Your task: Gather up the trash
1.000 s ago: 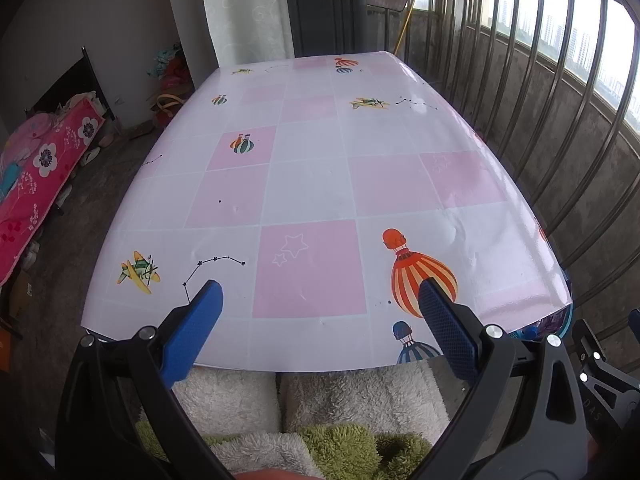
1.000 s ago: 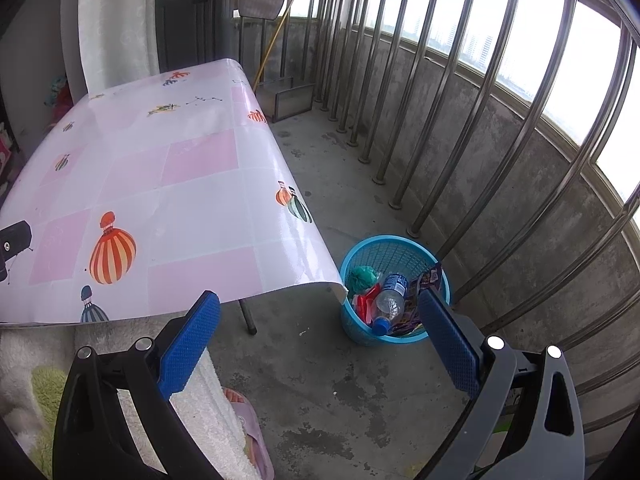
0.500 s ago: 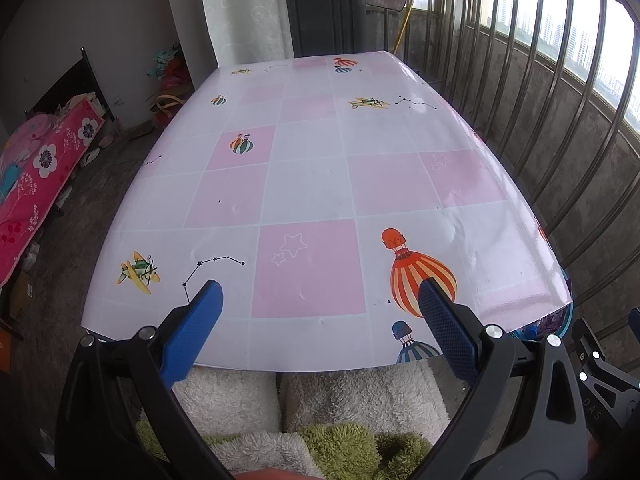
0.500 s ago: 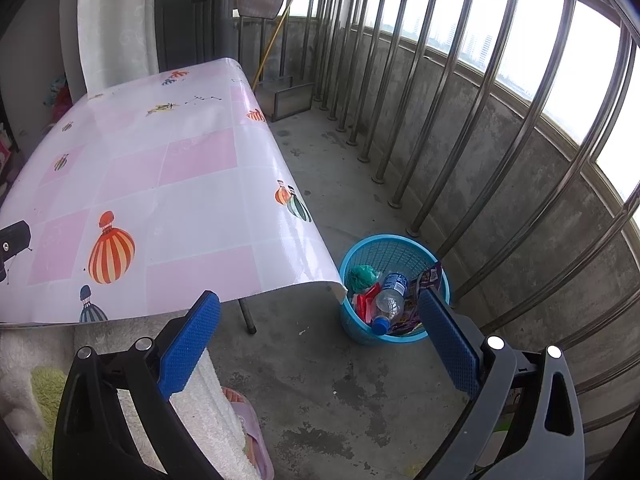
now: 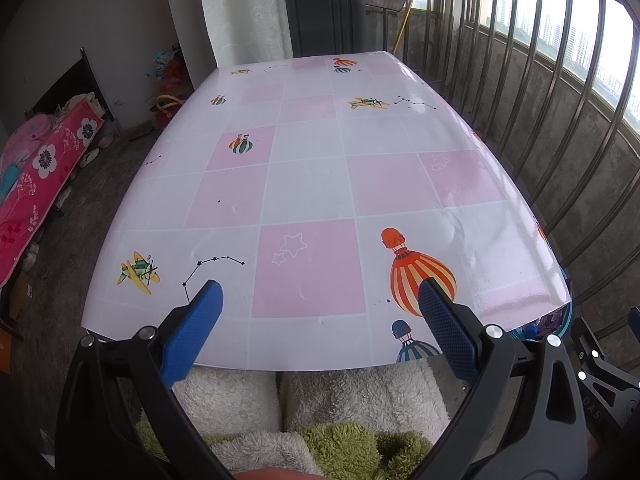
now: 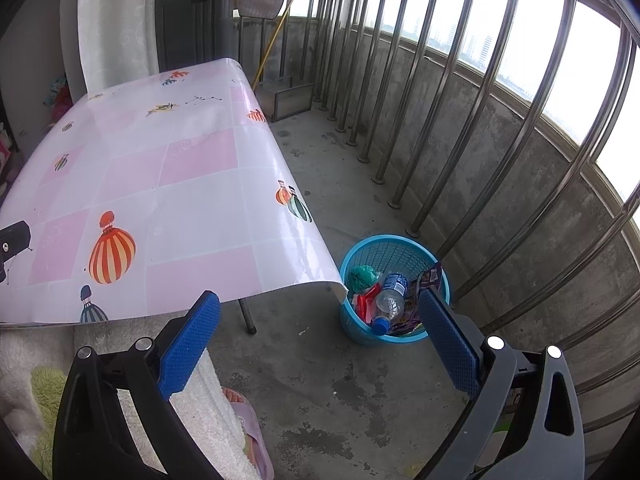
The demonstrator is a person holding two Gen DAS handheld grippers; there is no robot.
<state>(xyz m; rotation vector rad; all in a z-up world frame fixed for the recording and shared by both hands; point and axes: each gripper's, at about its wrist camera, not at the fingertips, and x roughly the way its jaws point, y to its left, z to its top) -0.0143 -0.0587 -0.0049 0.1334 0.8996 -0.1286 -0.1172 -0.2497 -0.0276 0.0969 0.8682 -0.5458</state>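
Observation:
A blue plastic basket (image 6: 416, 248) stands on the concrete floor by the table's near right corner. It holds a clear plastic bottle (image 6: 390, 302), a green wad (image 6: 362, 276), red scraps and a purple wrapper (image 6: 430, 278). My right gripper (image 6: 319, 326) is open and empty, held above the floor just short of the basket. My left gripper (image 5: 318, 312) is open and empty over the near edge of the table (image 5: 312, 184), whose pink and white checked cloth carries no loose items. A sliver of the basket shows past the table corner in the left wrist view (image 5: 560, 322).
A metal railing (image 6: 460, 120) on a low concrete wall runs along the right. A metal box (image 6: 286, 98) sits on the floor beyond the table. A fluffy white and green garment (image 5: 320, 412) is below me. Bedding with a pink floral cover (image 5: 36, 176) lies at the left.

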